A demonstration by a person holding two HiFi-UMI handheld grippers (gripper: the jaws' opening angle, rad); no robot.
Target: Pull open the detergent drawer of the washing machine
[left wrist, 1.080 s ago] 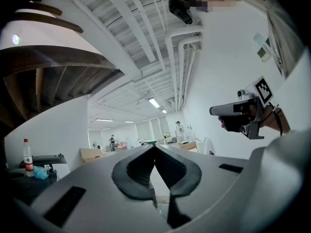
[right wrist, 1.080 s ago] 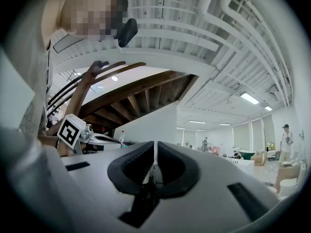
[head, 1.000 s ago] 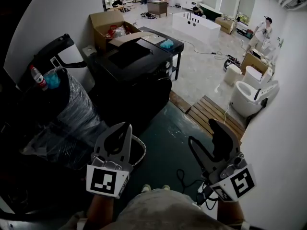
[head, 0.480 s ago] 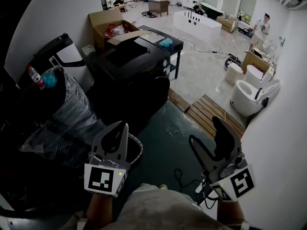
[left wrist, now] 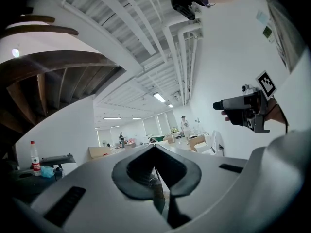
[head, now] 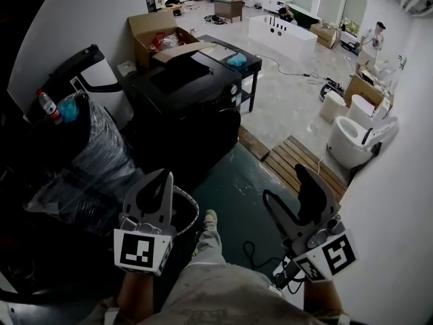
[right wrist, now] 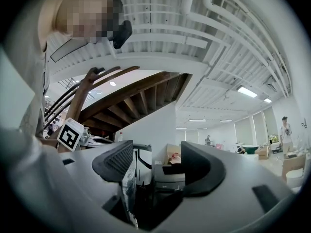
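The black washing machine (head: pixel 183 103) stands ahead on the floor, its front too dark to make out the detergent drawer. My left gripper (head: pixel 161 180) is held low at the left, well short of the machine, its jaws shut with nothing between them; the left gripper view shows the left gripper (left wrist: pixel 154 148) with its tips meeting. My right gripper (head: pixel 289 191) hovers at the right over the dark green floor, open and empty. In the right gripper view the right gripper (right wrist: pixel 154 161) frames the distant washing machine (right wrist: pixel 167 176) between its spread jaws.
A plastic-wrapped bundle (head: pixel 95 161) with a water bottle (head: pixel 49 107) on it stands left of the machine. Behind are a cardboard box (head: pixel 152 32) and a black table (head: pixel 237 59). A wooden pallet (head: pixel 298 168), toilets (head: pixel 352 141) and a floor cable (head: pixel 254 252) lie right.
The person has stepped forward: a shoe now shows on the floor between the grippers. Both grippers have shifted slightly in the view. The left stays shut, the right open.
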